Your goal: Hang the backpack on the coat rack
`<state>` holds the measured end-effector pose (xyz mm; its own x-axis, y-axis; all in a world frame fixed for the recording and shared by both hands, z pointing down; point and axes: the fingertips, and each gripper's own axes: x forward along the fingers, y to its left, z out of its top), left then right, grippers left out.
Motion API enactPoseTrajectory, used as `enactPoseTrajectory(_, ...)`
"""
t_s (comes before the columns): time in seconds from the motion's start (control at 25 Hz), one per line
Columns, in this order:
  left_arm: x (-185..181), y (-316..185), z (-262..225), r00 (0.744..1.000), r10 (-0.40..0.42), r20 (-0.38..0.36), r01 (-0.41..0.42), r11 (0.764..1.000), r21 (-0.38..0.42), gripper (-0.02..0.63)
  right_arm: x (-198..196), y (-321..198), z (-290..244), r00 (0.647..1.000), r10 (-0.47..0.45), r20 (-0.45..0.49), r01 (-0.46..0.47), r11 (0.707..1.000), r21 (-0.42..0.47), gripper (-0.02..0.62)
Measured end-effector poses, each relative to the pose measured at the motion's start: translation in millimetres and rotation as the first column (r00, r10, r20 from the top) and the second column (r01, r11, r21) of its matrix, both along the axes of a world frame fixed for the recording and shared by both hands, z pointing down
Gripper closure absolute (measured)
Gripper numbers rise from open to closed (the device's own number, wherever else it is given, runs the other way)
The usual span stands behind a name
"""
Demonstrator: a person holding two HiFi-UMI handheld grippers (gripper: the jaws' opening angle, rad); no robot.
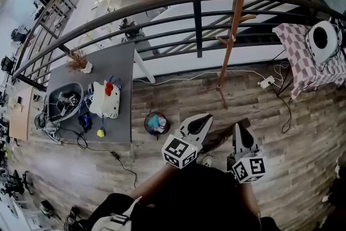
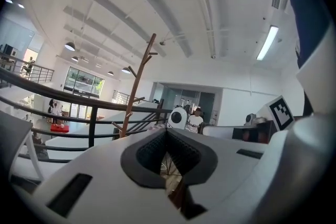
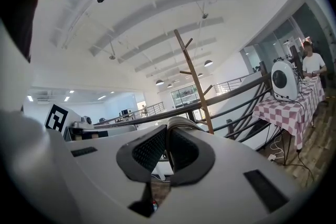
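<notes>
White, soft-looking backpack with a red bow point(image 1: 105, 99): lies on the grey rectangular worktop point(image 1: 121, 70), well apart from both grippers, at ten o'clock from the left gripper point(image 1: 204, 119). Its long axis runs twelve to six along the worktop. That it is the backpack is a judgement; straps and top loop cannot be made out.
Left gripper: the nearer of the two, fingers together, nothing between them.
Right gripper point(image 1: 238, 128): fingers together; a pale curved edge at their tip is unclear, strap or casing.
Bare brown wooden coat rack point(image 1: 232, 30): upright at twelve o'clock from the right gripper, before the black metal railing point(image 1: 197, 19). Top cut off in head view; nothing hangs on the part shown.
</notes>
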<state>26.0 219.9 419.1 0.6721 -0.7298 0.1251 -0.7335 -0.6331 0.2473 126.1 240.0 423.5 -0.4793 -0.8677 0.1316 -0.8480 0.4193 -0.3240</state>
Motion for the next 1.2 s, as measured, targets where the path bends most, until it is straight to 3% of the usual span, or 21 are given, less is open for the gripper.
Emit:
enactPoseTrajectory(0.16,-4.1,-16.4,7.5,0.999,0.025,0.024,-0.025,1.0,-0.003,0.598,-1.1,-12.3,1.7,1.0,0.023,0.01,-0.023,1.0,0.005,0.57)
enactPoseTrajectory(0.8,-25.8,-92.2,12.2,0.998,0.057,-0.001,-0.057,0.998,-0.009,0.598,-34.2,-85.5,-0.7,0.999,0.04,-0.001,-0.04,0.999,0.011,0.569)
enactPoseTrajectory(1.2,-45.4,-122.5,16.3,0.992,0.125,-0.011,-0.125,0.992,-0.02,0.598,-49.5,-120.4,0.0,0.994,0.112,-0.016,-0.112,0.994,0.011,0.571)
